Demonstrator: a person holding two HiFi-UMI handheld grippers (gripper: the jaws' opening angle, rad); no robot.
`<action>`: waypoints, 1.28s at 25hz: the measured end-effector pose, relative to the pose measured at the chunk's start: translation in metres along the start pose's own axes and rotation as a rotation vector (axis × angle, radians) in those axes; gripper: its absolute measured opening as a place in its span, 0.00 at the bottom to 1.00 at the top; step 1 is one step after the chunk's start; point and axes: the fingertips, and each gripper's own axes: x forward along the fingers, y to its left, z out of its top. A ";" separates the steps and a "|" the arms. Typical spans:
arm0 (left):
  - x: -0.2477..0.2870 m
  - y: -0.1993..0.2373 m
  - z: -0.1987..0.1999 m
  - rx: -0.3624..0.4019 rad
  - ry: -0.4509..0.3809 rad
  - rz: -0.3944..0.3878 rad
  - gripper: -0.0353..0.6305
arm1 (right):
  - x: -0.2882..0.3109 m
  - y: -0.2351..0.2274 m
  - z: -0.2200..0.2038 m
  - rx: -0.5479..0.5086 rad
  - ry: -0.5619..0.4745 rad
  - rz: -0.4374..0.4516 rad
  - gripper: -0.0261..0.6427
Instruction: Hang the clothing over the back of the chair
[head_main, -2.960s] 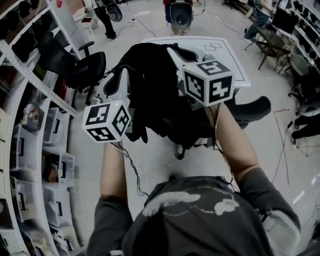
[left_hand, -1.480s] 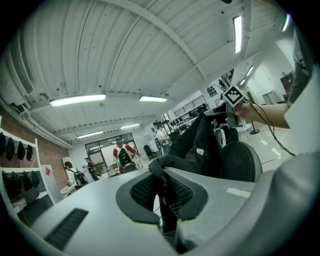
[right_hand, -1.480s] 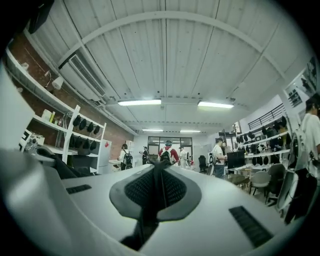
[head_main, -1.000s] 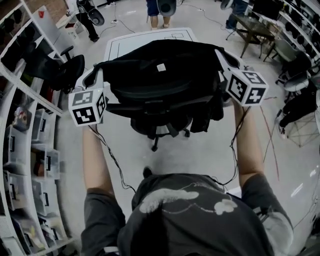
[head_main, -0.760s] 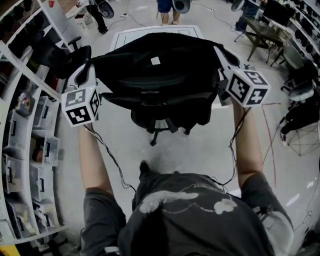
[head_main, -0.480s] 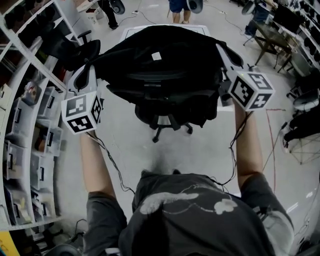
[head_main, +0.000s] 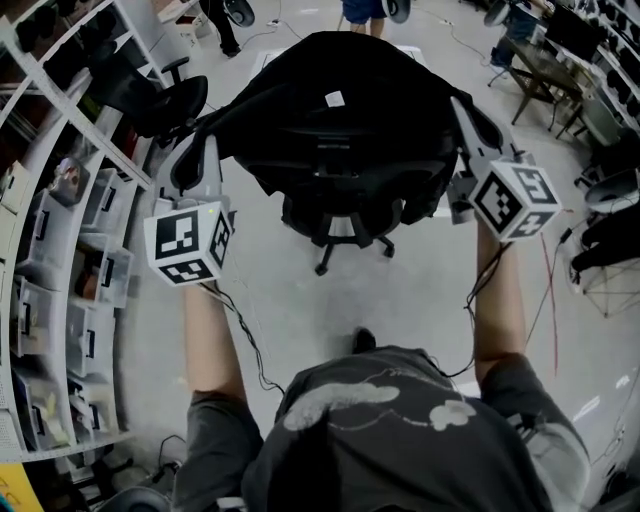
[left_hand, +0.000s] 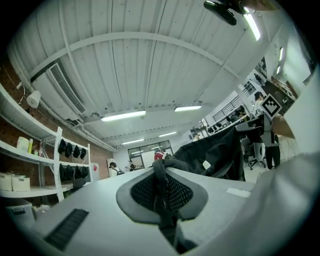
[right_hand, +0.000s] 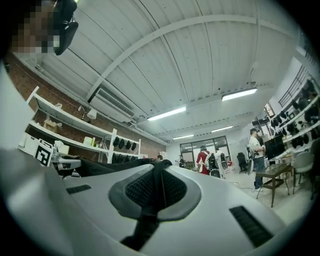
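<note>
A black garment (head_main: 340, 105) with a small white tag is held spread wide between both grippers and lies over the top of a black office chair (head_main: 345, 238); only the chair's lower back, seat and wheeled base show below it. My left gripper (head_main: 200, 150) is shut on the garment's left corner. In the left gripper view a fold of black cloth (left_hand: 159, 172) is pinched between the closed jaws (left_hand: 161, 192). My right gripper (head_main: 468, 118) is shut on the right corner, and in the right gripper view dark cloth (right_hand: 159, 167) runs out of the closed jaws (right_hand: 156, 187).
Shelving (head_main: 60, 230) with plastic bins runs along the left. Another black chair (head_main: 165, 105) stands at the upper left. A white table (head_main: 268, 60) peeks out behind the draped chair. Desks and chairs (head_main: 600, 120) line the right side, and people stand at the far end.
The garment was bunched between close-set grippers; the grippers then moved apart and spread it. Over the last second both carried it forward and slightly up, over the chair's back.
</note>
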 end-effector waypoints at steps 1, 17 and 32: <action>-0.007 -0.001 0.001 0.000 -0.006 -0.013 0.05 | -0.006 0.007 0.000 0.003 0.000 -0.009 0.03; -0.121 -0.024 0.000 -0.061 -0.042 -0.154 0.05 | -0.119 0.096 -0.011 -0.030 0.040 -0.104 0.03; -0.162 -0.058 -0.067 -0.096 0.099 -0.202 0.06 | -0.164 0.116 -0.071 -0.007 0.167 -0.176 0.03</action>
